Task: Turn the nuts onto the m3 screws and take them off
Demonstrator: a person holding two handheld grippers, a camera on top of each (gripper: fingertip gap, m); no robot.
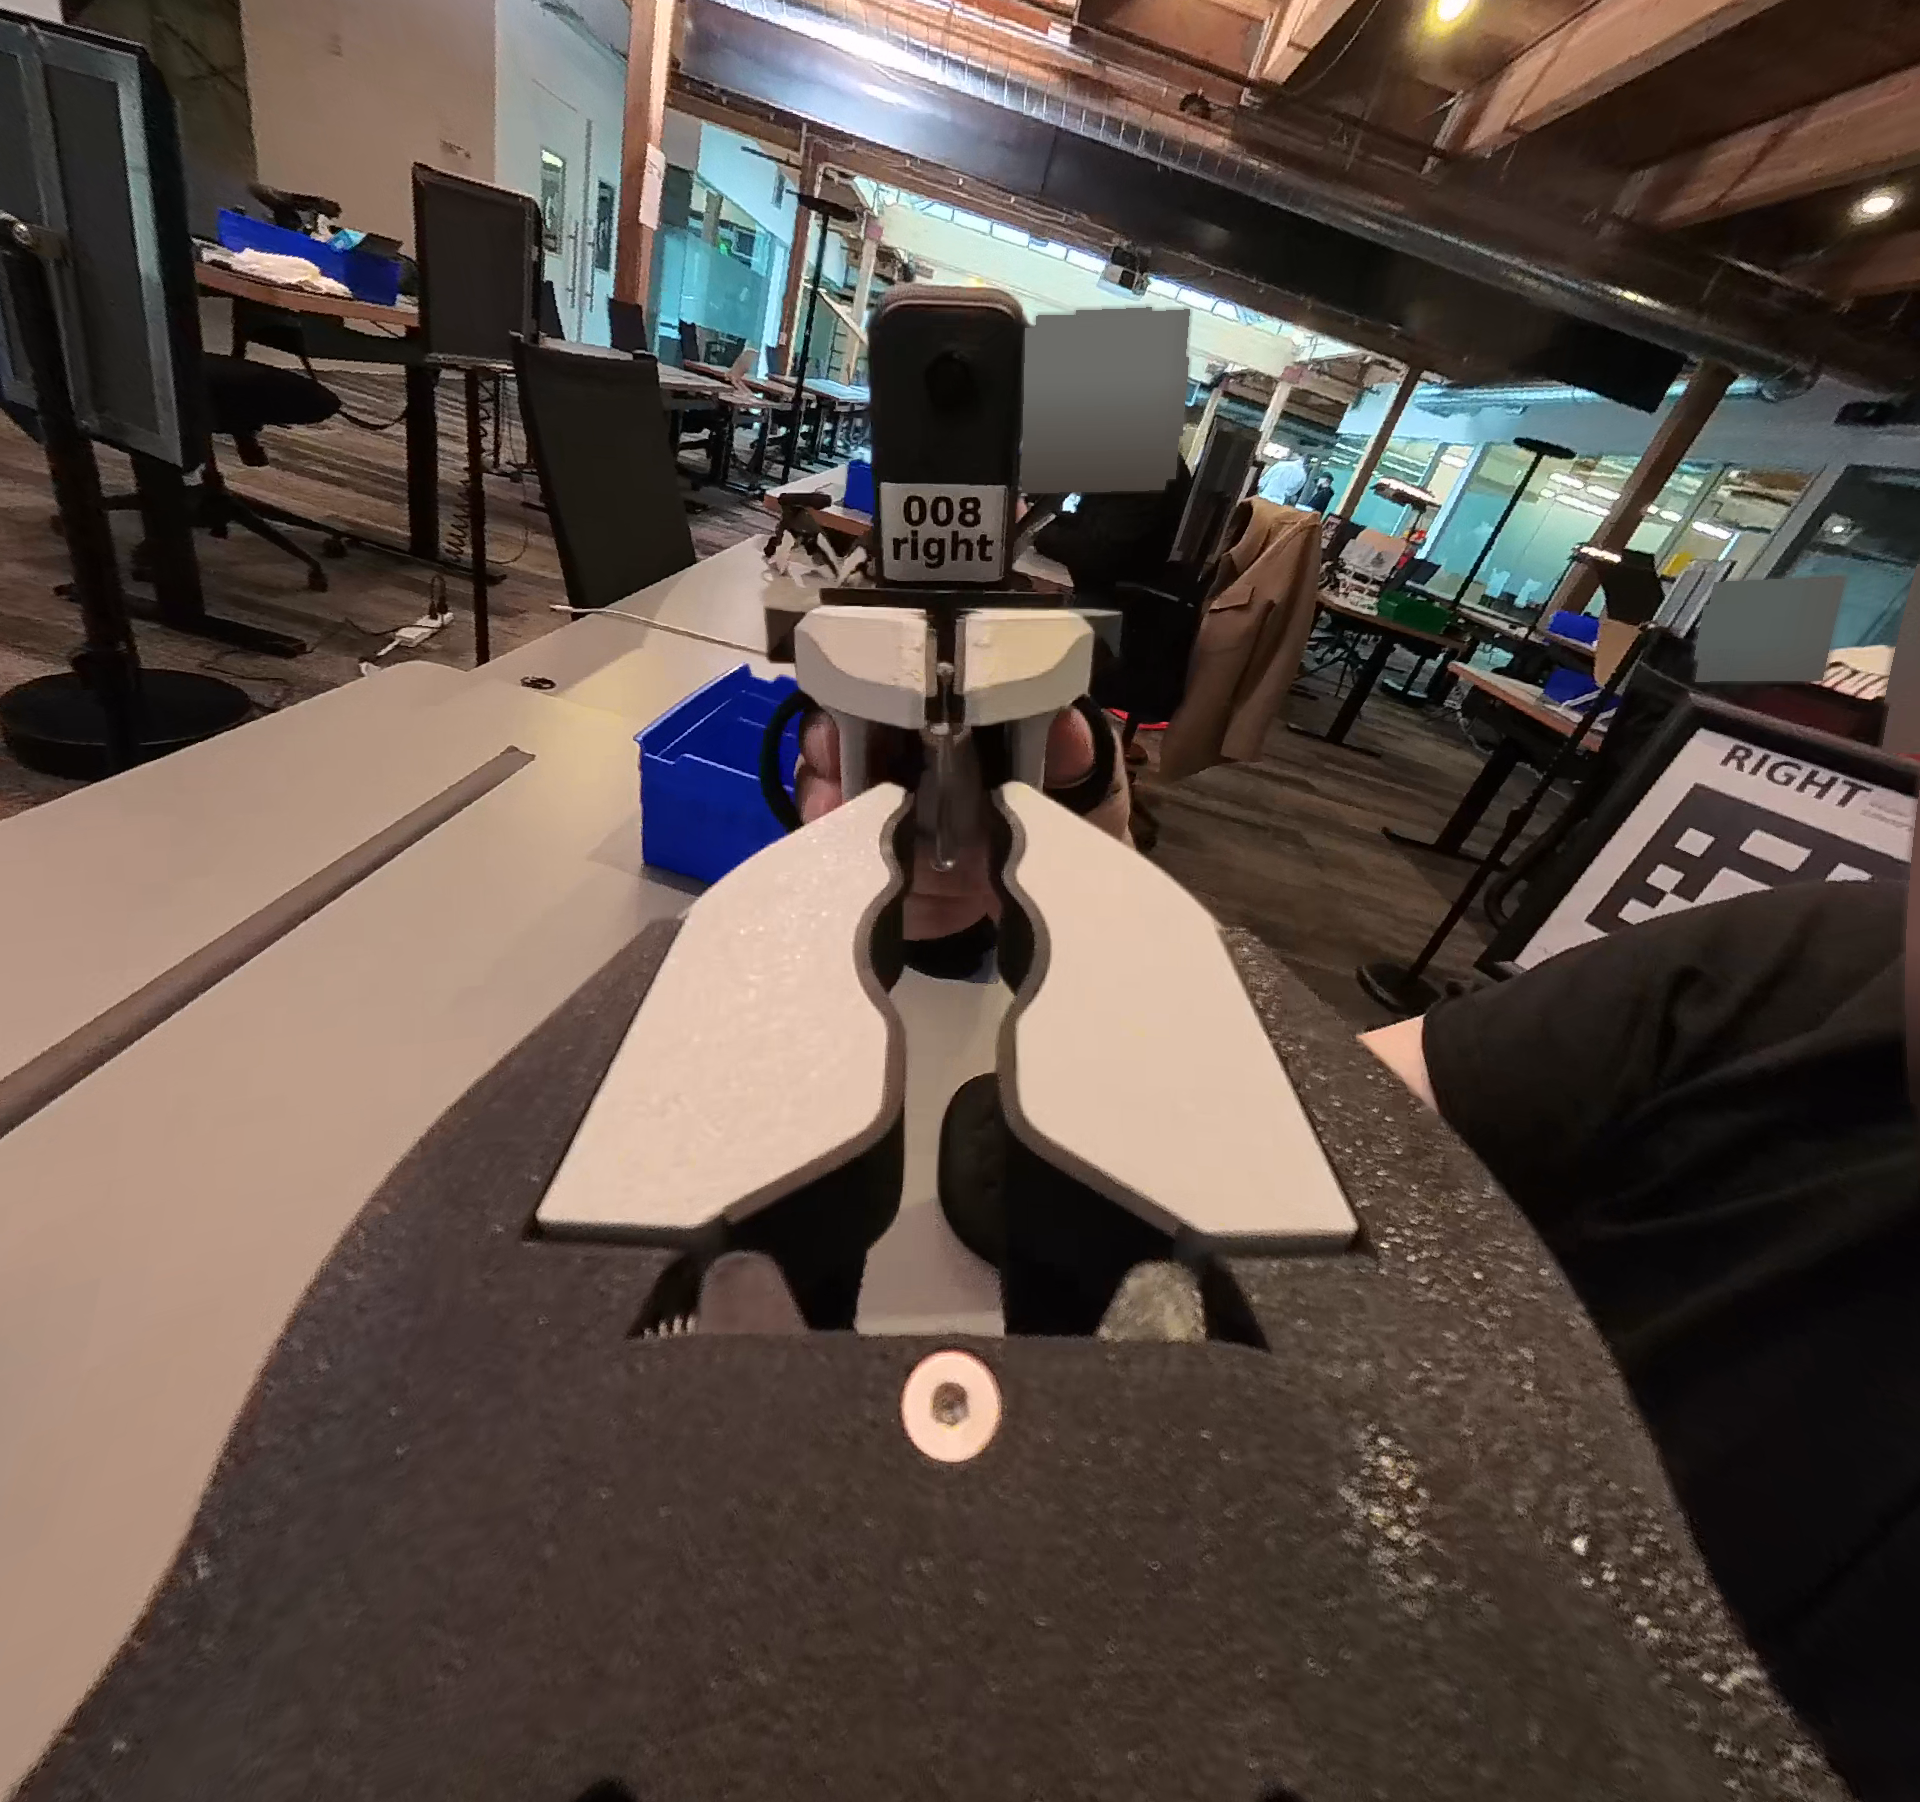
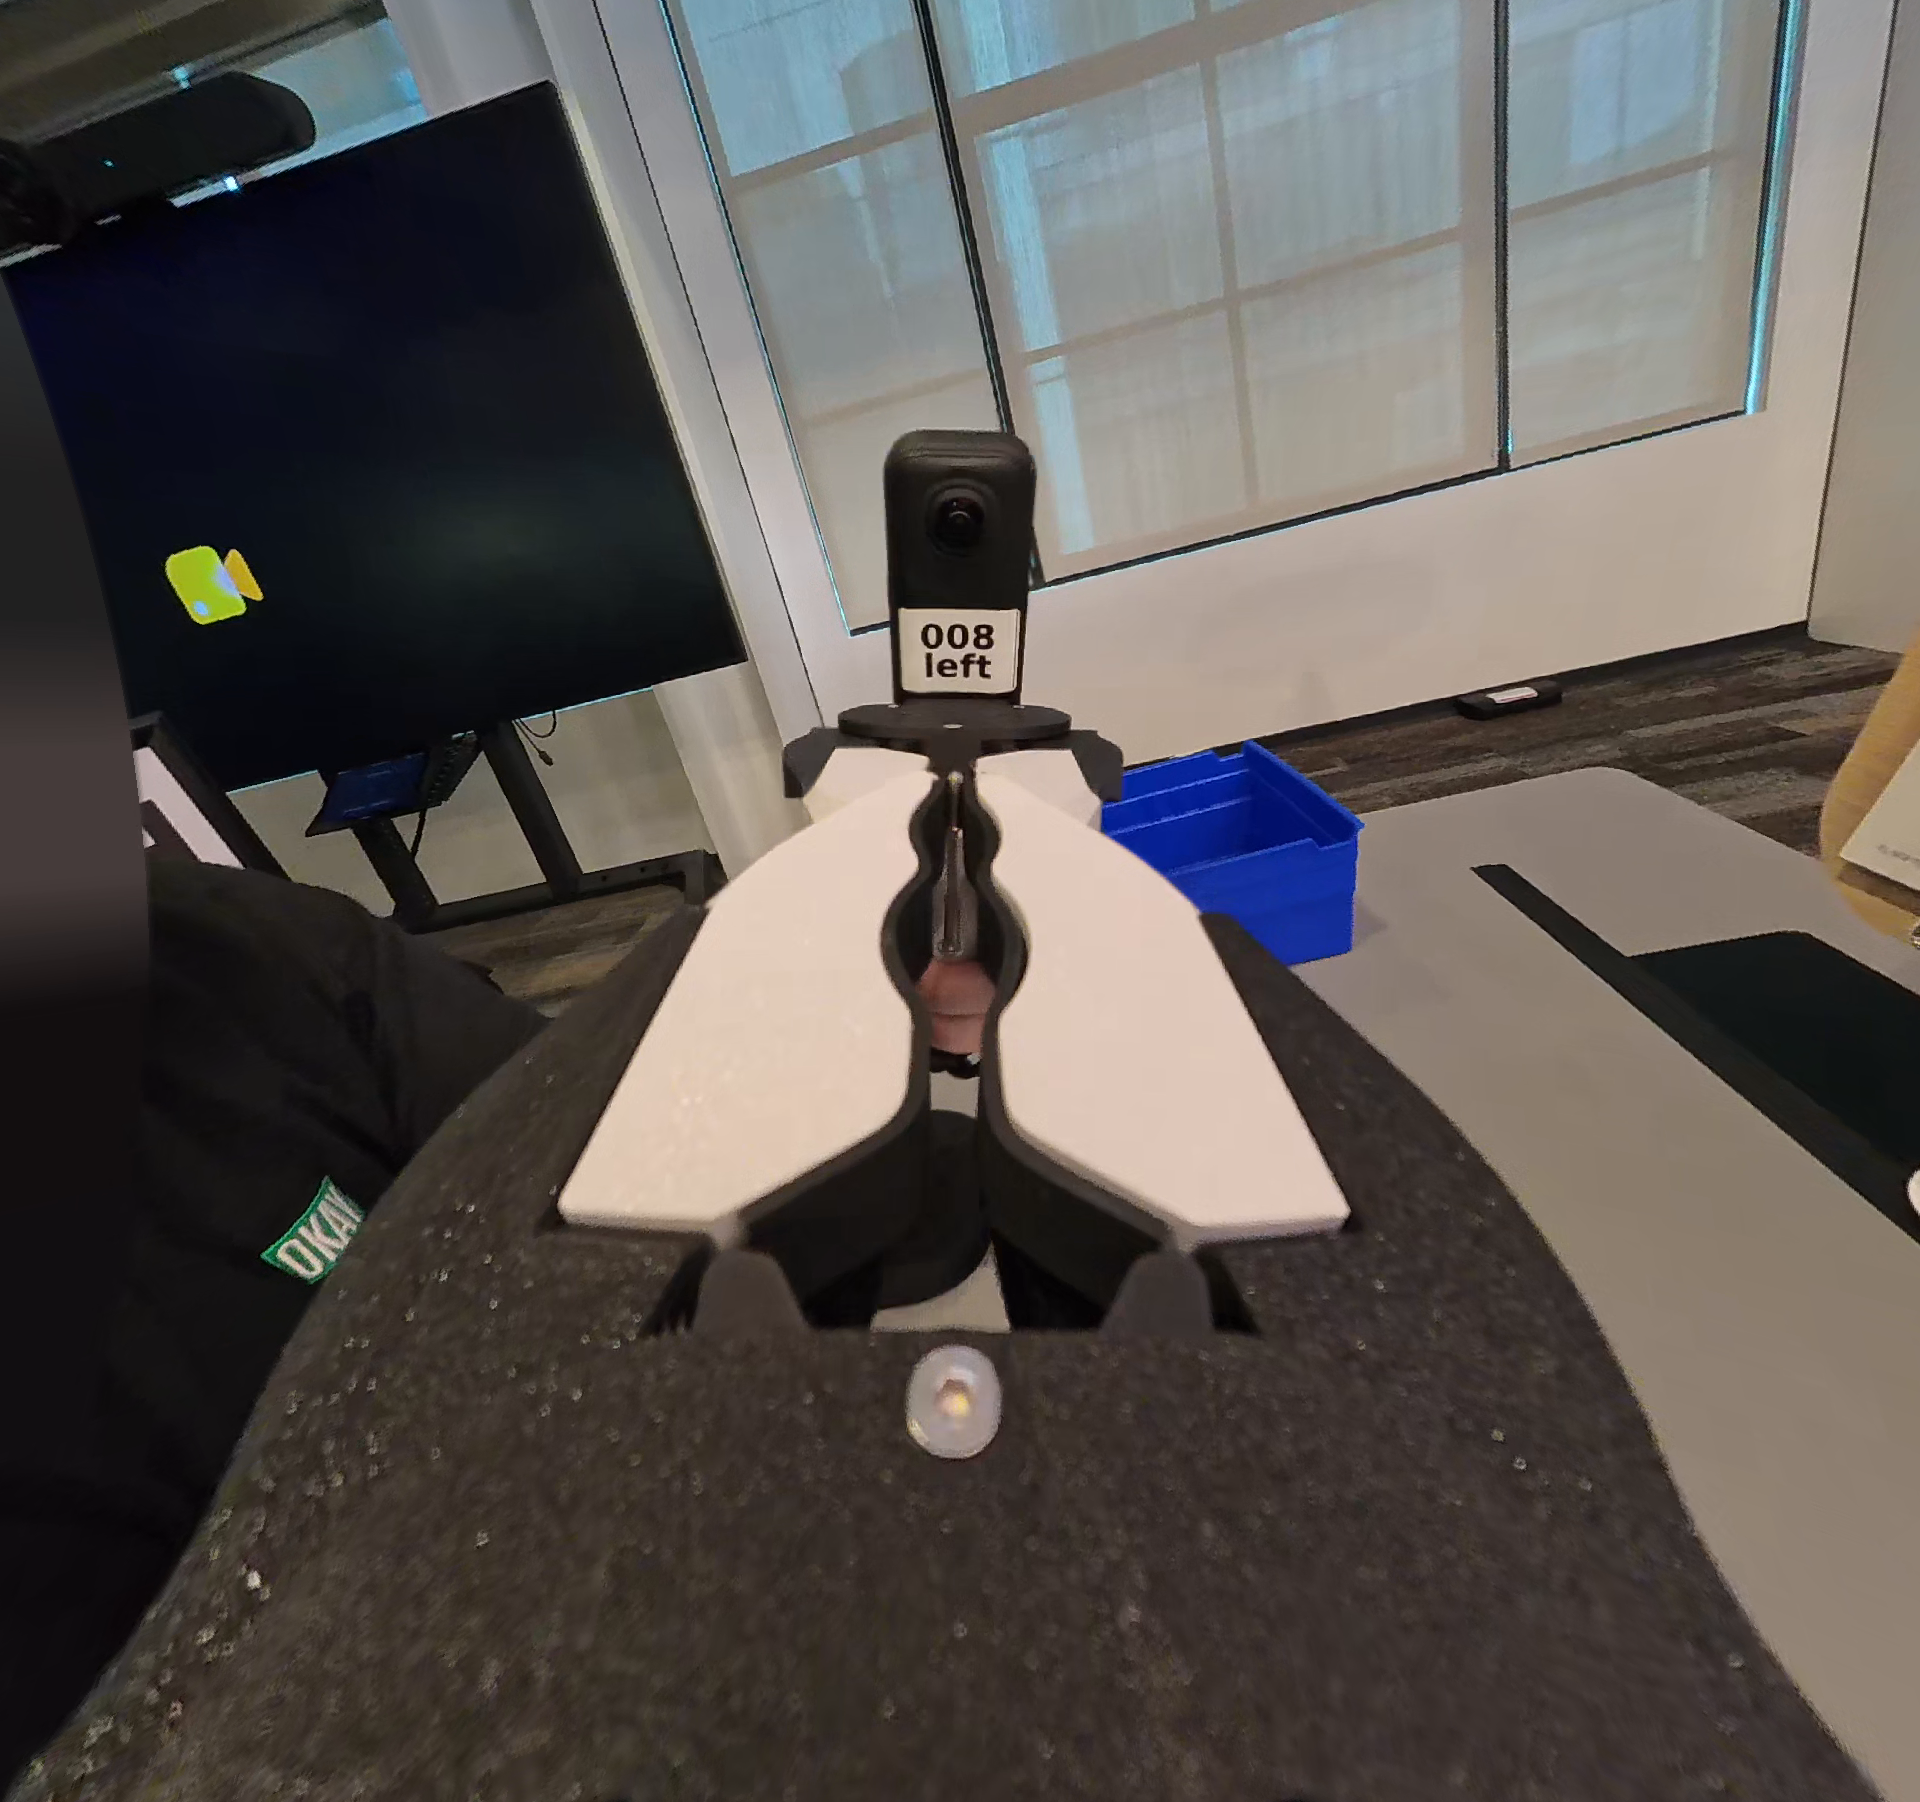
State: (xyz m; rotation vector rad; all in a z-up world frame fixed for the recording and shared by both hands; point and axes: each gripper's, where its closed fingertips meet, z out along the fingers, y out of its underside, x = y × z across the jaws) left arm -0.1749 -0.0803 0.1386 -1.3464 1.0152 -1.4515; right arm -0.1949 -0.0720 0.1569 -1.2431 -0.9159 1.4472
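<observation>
My two grippers face each other tip to tip above a grey table [image 1: 156, 1233]. In the left wrist view my right gripper [image 1: 942, 682] is shut on a thin metal pin [image 1: 941, 796], which sticks out from its tips toward me. My left gripper [image 1: 948, 796] is open: the pin's free end hangs between its white fingertips [image 1: 873, 817] with a gap on each side. In the right wrist view my right gripper [image 2: 951, 778] has its tips together on the pin [image 2: 951, 879], which runs back along the hollow between the fingers. The left gripper's camera [image 2: 958, 547] stands just behind.
A blue plastic bin [image 1: 717, 776] stands on the table beside the grippers and also shows in the right wrist view [image 2: 1236, 848]. A person's black sleeve [image 1: 1714, 1181] is at the right. A dark screen on a stand [image 2: 364, 453] and office desks lie beyond. The tips of both grippers are at nearly the same place.
</observation>
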